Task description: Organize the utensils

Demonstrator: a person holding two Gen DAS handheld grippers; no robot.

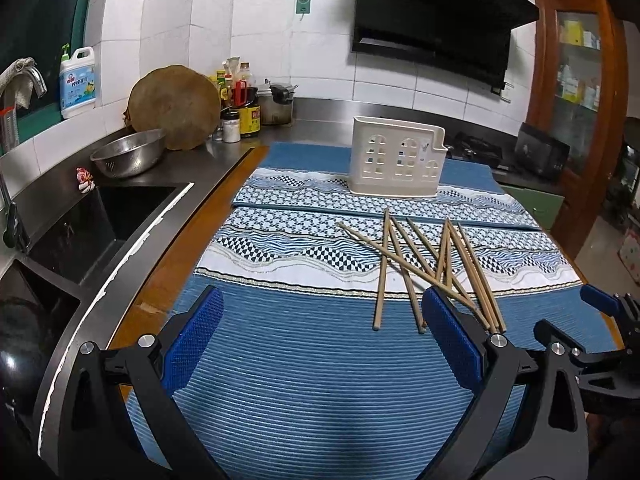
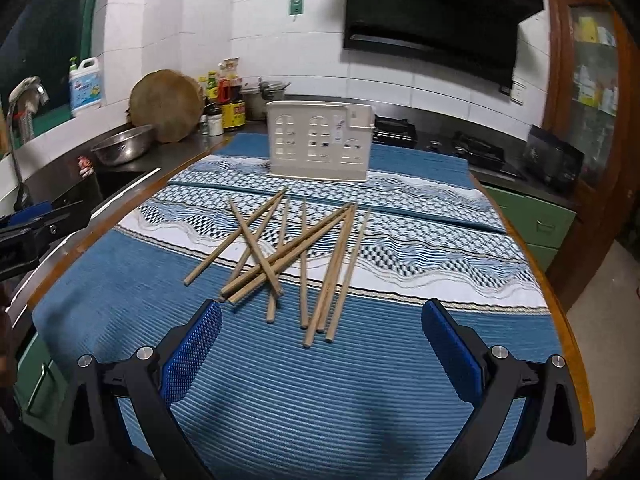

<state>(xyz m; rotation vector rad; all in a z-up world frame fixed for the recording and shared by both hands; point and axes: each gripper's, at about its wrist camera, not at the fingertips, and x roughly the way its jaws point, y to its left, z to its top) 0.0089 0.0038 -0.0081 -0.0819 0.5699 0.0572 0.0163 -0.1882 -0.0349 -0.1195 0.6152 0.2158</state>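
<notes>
The chopsticks (image 2: 288, 256) lie crossed in front of the white holder (image 2: 320, 146). Both the right gripper (image 2: 320, 344) and the left gripper (image 1: 320, 328) hover with jaws spread, empty. The right should pinch an outlying stick first, avoiding the tangle.

A loose heap of plain light-wood chopsticks (image 2: 296, 256) lies flat on the blue striped cloth covering the surface, several crossing over one another at the left of the pile and a few lying nearly parallel at the right. Behind them, well apart, a cream plastic utensil holder (image 2: 320, 146) with arched window cut-outs stands upright.
</notes>
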